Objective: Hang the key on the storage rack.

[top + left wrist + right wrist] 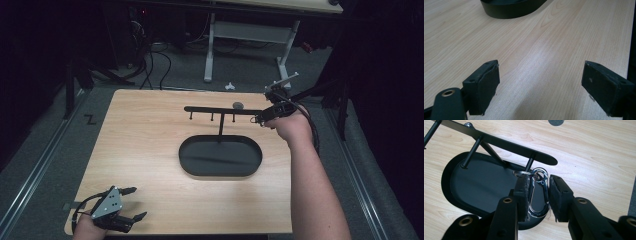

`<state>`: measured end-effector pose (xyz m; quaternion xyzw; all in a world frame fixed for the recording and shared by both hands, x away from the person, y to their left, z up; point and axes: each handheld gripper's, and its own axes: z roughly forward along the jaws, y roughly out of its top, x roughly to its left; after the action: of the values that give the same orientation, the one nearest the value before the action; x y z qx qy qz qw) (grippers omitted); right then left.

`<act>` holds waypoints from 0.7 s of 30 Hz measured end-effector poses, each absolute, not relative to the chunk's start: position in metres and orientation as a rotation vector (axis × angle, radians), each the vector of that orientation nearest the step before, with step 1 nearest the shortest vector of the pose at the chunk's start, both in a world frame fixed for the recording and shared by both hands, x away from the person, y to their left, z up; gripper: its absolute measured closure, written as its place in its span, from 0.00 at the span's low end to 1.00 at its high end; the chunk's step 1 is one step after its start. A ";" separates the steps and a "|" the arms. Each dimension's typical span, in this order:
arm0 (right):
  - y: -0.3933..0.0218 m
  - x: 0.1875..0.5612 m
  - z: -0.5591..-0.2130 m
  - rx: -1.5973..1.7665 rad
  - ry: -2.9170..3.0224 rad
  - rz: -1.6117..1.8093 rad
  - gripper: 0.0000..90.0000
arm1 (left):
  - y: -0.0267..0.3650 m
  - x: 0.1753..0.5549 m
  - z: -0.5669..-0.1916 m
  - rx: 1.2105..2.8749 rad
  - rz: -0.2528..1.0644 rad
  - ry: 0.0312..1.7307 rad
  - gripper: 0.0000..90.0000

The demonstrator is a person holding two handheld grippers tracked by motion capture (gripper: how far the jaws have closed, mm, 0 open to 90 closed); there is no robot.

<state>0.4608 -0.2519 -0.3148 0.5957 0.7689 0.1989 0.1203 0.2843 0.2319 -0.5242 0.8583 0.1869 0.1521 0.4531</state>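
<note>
While hooking: right fingers (pixel 537 197) pinch the carabiner (pixel 538 195); its ring (pixel 520 173) nears the peg (pixel 531 163) just ahead.
Tip: lift ring over peg before releasing.
Left fingers (pixel 537 87): wide apart, empty.

I see a light wood-grain table (pixel 150 145) on my feed. A black oval tray base (pixel 220 156) sits on it, right of centre, with a thin post rising to a crossbar (pixel 220 110) with hanging pegs. A small grey disc (pixel 238 105) lies near the far edge, behind the crossbar.
</note>
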 end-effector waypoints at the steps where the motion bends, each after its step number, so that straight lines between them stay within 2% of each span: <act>1: -0.252 0.460 -0.314 1.741 2.246 0.581 0.77 | 0.232 0.284 -0.524 2.117 0.376 0.462 0.17; 21: -0.260 0.446 -0.330 1.755 2.251 0.582 0.74 | 0.234 0.282 -0.524 2.119 0.384 0.464 0.17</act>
<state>0.4463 -0.2601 -0.3302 0.5985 0.7678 0.1985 0.1139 0.2816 0.2341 -0.5245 0.8579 0.1877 0.1554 0.4524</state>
